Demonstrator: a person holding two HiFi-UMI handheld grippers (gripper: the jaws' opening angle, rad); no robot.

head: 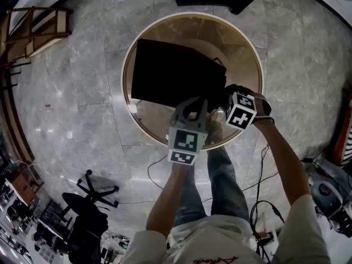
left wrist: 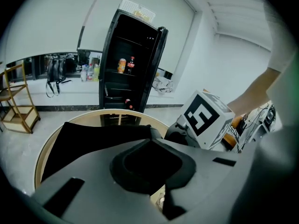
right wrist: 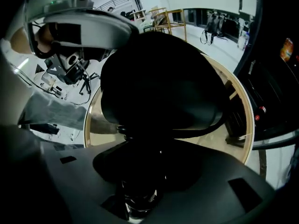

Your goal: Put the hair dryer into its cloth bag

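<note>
Current step, as judged: presenting the hair dryer to the mouth of the bag.

Left gripper: jaws fully together at the near edge of the black cloth bag. The cloth meets the tips and appears pinched between them, although the pinch itself is not visible in either view.

Right gripper: jaws partly closed and clamped on the handle of the black hair dryer. The handle runs back through the jaws. The rounded body stands ahead of the tips and lies crosswise to the handle.

Location of parts: the bag lies flat on the round glass table, with its long side running left to right in the head view. A thin drawstring shows at its right corner, which suggests that the opening is at that end. The dryer hangs over the table at that same right end, just beside the bag and to the right of the left gripper.

Controlling relation: the bag lies to the left of the dryer body. The right gripper is the nearer one to the drawstring end. The left gripper is placed to lift the edge.

Caution: whether the mouth is open cannot be told, so the body may catch on slack cloth
</note>
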